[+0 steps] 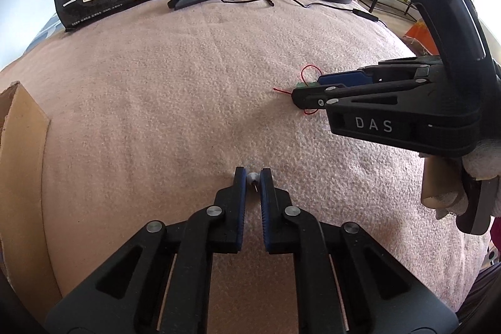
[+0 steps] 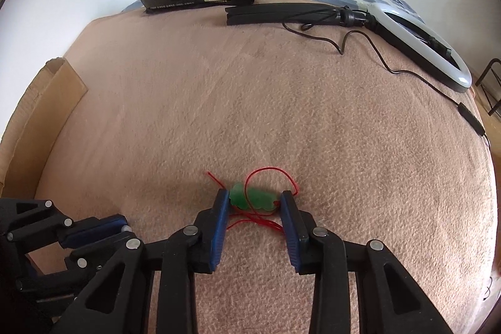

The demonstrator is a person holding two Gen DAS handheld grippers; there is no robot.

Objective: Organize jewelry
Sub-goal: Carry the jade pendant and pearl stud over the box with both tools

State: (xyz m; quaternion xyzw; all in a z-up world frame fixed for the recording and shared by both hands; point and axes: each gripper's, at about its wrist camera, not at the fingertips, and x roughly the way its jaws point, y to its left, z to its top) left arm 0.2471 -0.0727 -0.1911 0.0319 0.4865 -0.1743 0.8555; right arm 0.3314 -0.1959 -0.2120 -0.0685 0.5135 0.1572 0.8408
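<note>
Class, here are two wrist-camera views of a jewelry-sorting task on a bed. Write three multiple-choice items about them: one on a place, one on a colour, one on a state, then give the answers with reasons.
1. Where does the cardboard box stand?
A. at the blanket's left edge
B. beside the ring light
C. on the black bag

2. What colour is the cord on the green pendant?
A. blue
B. red
C. white

3. How does the left gripper stand to the pearl earring?
A. far from it
B. wide open above it
C. fingers close on either side of it

Answers:
1 A: both views show the box at the left of the pink blanket.
2 B: a red loop runs from the pendant, which lies between the right gripper fingers.
3 C: the blue pads flank the pearl; firm contact cannot be confirmed.
</note>
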